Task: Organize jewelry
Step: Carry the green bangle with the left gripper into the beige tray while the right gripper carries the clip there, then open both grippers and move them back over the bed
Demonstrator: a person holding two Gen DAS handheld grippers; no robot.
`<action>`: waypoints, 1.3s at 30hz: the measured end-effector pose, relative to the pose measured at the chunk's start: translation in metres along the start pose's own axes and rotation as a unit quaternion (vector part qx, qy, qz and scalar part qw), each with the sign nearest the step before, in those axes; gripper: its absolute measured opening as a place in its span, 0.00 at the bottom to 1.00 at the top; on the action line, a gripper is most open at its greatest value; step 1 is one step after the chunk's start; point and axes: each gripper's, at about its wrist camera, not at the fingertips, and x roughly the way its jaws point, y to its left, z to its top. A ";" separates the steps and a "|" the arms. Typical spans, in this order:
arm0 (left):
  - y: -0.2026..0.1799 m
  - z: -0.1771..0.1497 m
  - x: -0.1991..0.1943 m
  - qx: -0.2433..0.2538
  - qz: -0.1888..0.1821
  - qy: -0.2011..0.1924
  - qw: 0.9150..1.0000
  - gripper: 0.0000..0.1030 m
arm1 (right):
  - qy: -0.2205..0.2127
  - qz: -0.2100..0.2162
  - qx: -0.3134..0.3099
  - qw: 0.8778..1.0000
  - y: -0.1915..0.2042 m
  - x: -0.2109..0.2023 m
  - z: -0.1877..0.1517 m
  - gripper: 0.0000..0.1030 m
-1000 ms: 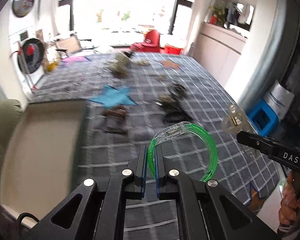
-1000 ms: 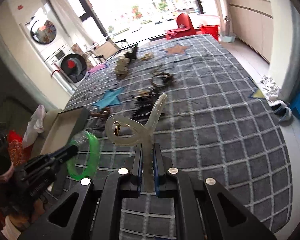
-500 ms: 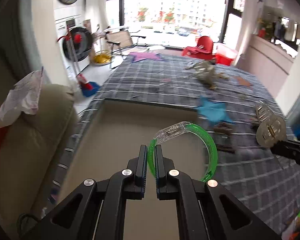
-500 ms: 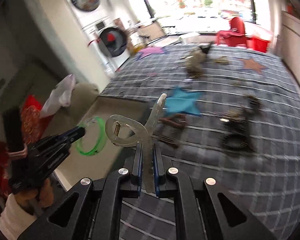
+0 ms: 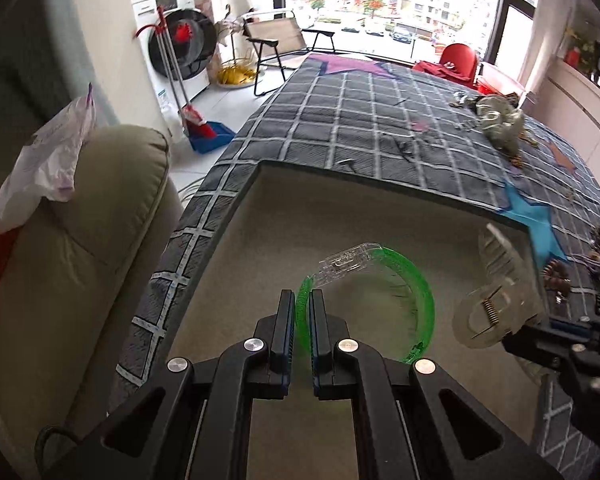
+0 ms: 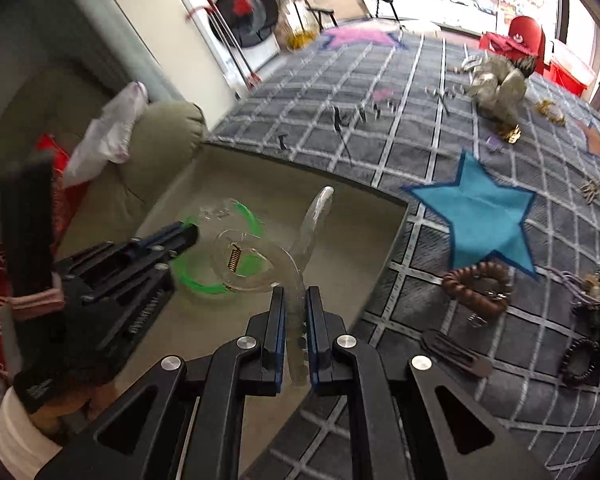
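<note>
Both grippers have been swung leftward off the jewelry scatter and are now held over the beige tray; earlier the checked cloth w/ its clutter was under them, now the tray floor is.

Left gripper [image 5: 299, 312]: jaws pinched on the rim of the green bangle [image 5: 416, 292], w/ the clear clasp section at the ring's top. Bangle is hung in air above the tray [image 5: 256, 240], not touching it.

Right gripper [image 6: 294, 308]: jaws clamped on one leg of the clear hair claw clip [image 6: 256, 256], spring visible in the loop, other leg pointed up and away. Also airborne, over the tray's right part, just beside the bangle.

Handling (judged): both pcs are light, rigid plastic, smooth, so likely slippery betw. flat pads. Bangle is best held across the thin rim as now; the clasp looks like the weak pt, to be avoided. Clip is best taken on a flat leg, not on the spring or teeth; a twist under squeeze is a risk. Low release preferred, since hard plastic may bounce.

Farther out: tray is sunk into the grey checked cloth [image 6: 480, 92]. To the right on the cloth are a blue star patch [image 6: 476, 216], a brown bead bracelet [image 6: 478, 284] and a dark hair clip [image 6: 456, 352], all still unsorted. Silver pouch [image 6: 500, 84] is far right. Beige cushion [image 5: 80, 240] is left of the tray.
</note>
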 end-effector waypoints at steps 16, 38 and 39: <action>0.004 0.011 0.014 0.013 0.031 0.006 0.999 0.08 | 0.011 -0.006 -0.005 1.000 0.005 0.036 0.020 0.11; -0.013 0.005 -0.024 0.019 0.037 -0.028 0.999 0.98 | -0.061 0.010 0.048 0.997 -0.034 -0.050 -0.018 0.62; -0.014 0.005 -0.029 0.020 0.035 -0.032 0.999 0.98 | -0.064 0.011 0.053 0.997 -0.038 -0.054 -0.022 0.66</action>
